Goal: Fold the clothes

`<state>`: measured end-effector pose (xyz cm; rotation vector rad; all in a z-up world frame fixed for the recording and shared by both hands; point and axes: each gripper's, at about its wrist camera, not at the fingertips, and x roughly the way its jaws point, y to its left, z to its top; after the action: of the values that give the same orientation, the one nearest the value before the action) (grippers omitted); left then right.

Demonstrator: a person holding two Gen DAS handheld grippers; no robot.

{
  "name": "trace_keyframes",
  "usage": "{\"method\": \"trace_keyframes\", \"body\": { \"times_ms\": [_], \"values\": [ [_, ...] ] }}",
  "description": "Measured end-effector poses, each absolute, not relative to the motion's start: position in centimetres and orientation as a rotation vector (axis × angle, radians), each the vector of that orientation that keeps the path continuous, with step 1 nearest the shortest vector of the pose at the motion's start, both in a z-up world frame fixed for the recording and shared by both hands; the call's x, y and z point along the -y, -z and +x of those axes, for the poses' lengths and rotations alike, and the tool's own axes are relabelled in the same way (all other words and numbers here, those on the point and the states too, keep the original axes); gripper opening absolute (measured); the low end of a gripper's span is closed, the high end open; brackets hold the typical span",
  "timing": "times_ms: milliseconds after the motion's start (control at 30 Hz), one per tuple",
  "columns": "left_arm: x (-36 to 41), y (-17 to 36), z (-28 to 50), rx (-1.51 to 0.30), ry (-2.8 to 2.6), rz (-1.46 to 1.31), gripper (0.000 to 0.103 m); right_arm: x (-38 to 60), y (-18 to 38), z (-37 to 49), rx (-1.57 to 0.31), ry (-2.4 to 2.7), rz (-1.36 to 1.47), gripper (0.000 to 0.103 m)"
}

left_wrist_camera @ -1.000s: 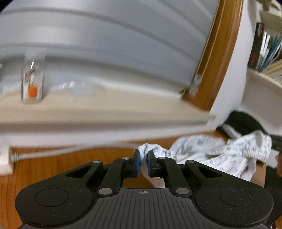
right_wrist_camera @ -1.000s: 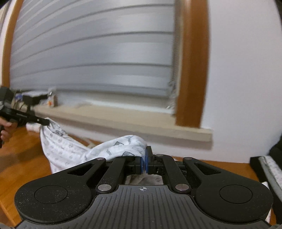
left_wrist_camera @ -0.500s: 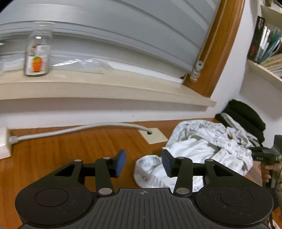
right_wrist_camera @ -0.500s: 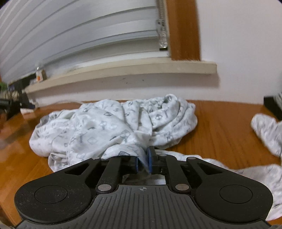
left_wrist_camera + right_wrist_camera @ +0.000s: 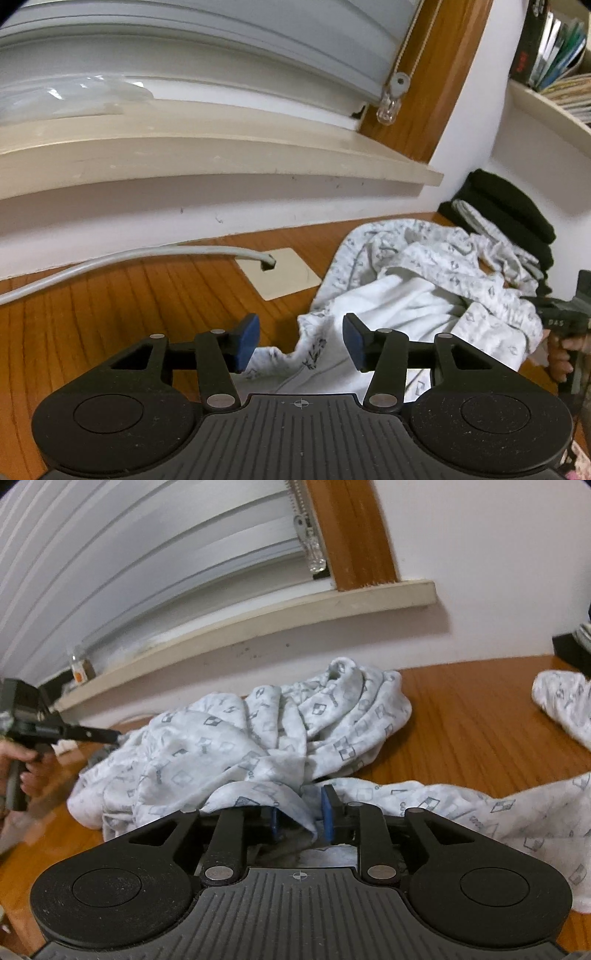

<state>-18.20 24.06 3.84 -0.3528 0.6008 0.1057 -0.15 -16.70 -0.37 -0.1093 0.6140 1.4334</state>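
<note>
- We locate the patterned garment [image 5: 258, 746] in a crumpled heap on the wooden desk [image 5: 480, 716], below the window sill [image 5: 221, 147]. It is bunched with deep folds, not flat and not folded.
- We judge the fabric to be light, soft and limp. It should drape and sag from any hold point, slide little on the wood, and is not fragile.
- We see the white inner face of the garment turned outward in the left wrist view [image 5: 399, 306]. We cannot tell collar from hem in this heap.
- We recommend taking hold at an edge or corner rather than mid-bunch; a hold in the middle would lift a wad.
- Left gripper [image 5: 301, 341]: fingers spread wide, with a fabric edge lying between them but not pinched.
- Right gripper [image 5: 299, 821]: fingers parted by a small gap, with a ridge of cloth standing between them. It does not look clamped.
- Count: two grippers, each held by a hand [image 5: 33, 768].
- Count: one main patterned heap, plus a separate patch of the same print at the right edge [image 5: 561, 705]. We cannot tell whether it is a second garment.
- Count: one dark clothes stack [image 5: 509, 214] against the wall, one grey cable [image 5: 147, 258] and one bottle [image 5: 79, 668] on the sill.
</note>
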Motion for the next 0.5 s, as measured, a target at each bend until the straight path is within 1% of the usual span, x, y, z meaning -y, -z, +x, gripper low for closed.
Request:
{"method": "trace_keyframes", "body": {
  "times_ms": [33,67,100,133,167,233,300,367,500],
  "values": [
    [-24.0,-3.7,-18.2,-0.607,-0.11,-0.347,0.05,16.7,0.4,-0.1,-0.616,-1.435,-0.105,0.025],
    [-24.0,-3.6,-18.2,-0.614,-0.115,-0.341,0.037,16.7,0.4,-0.2,-0.612,-1.436,-0.107,0.025],
    [-23.9,-3.5,-18.3,-0.622,-0.12,-0.333,0.009,16.7,0.4,-0.3,-0.601,-1.436,-0.114,0.026],
    [-23.8,-3.5,-18.4,-0.63,-0.127,-0.32,0.001,16.8,0.3,-0.4,-0.589,-1.435,-0.121,0.03],
    [-23.7,-3.5,-18.7,-0.633,-0.141,-0.305,0.002,16.9,0.2,-0.4,-0.58,-1.431,-0.127,0.035],
    [-23.7,-3.8,-19.5,-0.631,-0.179,-0.283,0.001,17.2,-0.1,-0.2,-0.572,-1.42,-0.13,0.04],
    [-24.2,-4.0,-20.6,-0.627,-0.207,-0.271,0.001,17.6,-0.5,0.1,-0.57,-1.409,-0.124,0.041],
    [-24.8,-4.1,-21.8,-0.623,-0.234,-0.27,0.0,17.9,-1.2,0.3,-0.558,-1.4,-0.133,0.045],
    [-25.1,-4.2,-22.9,-0.613,-0.27,-0.266,0.0,18.8,-2.9,0.1,-0.513,-1.386,-0.199,0.048]
  ]
}}
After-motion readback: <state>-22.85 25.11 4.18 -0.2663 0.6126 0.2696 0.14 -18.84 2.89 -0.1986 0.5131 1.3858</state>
